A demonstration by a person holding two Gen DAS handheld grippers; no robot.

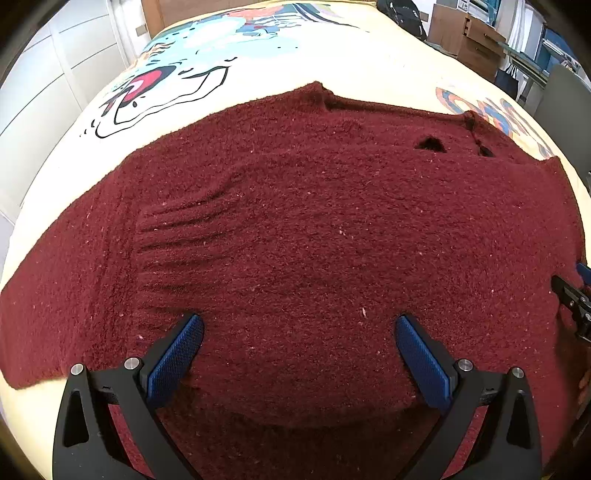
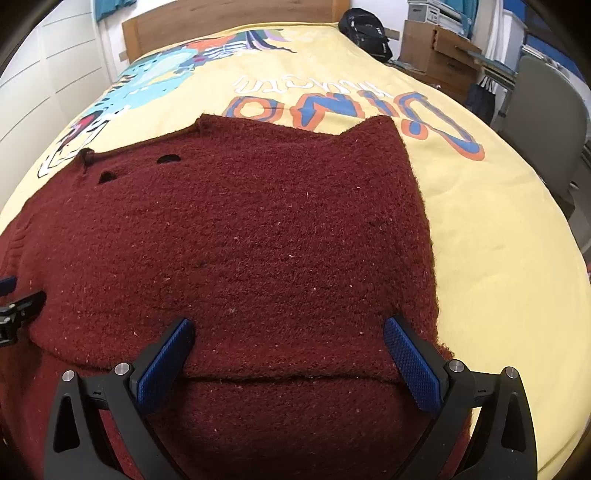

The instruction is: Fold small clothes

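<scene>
A dark red knitted sweater (image 1: 314,229) lies spread on a yellow printed bedspread (image 1: 362,59). Its near edge is folded over, which leaves a fold line across the front. My left gripper (image 1: 299,328) is open just above the near left part of the sweater, blue pads wide apart. My right gripper (image 2: 288,332) is open just above the near right part of the sweater (image 2: 258,229), near its right edge. The right gripper also shows at the right edge of the left wrist view (image 1: 572,299). The left gripper shows at the left edge of the right wrist view (image 2: 14,310).
The bedspread (image 2: 498,258) covers the bed to a wooden headboard (image 2: 229,22). A black backpack (image 2: 365,33) sits at the far right corner. A grey chair (image 2: 546,122), cardboard boxes (image 2: 436,48) and shelves stand to the right. White wardrobe doors (image 1: 44,92) are on the left.
</scene>
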